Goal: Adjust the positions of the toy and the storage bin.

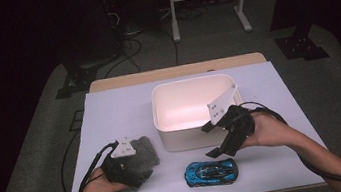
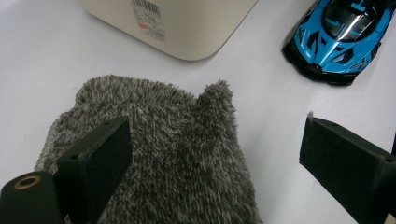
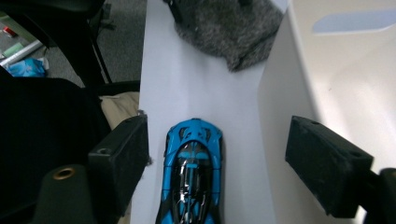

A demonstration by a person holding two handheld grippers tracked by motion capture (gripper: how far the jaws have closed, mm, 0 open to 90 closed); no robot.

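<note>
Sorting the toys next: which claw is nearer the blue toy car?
Right. The right claw hovers just above the blue toy car; the left claw sits over the grey fuzzy cloth.

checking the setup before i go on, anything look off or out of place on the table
Nothing stands out. The blue toy car sits upright on its wheels on the table in front of the white tub, which stands level. The grey fuzzy cloth lies a little rumpled beside it, nothing spilled or broken.

Black grippers (image 1: 219, 139), grey three-cornered plates, black trailing cables, screw-holed jaws.
</note>
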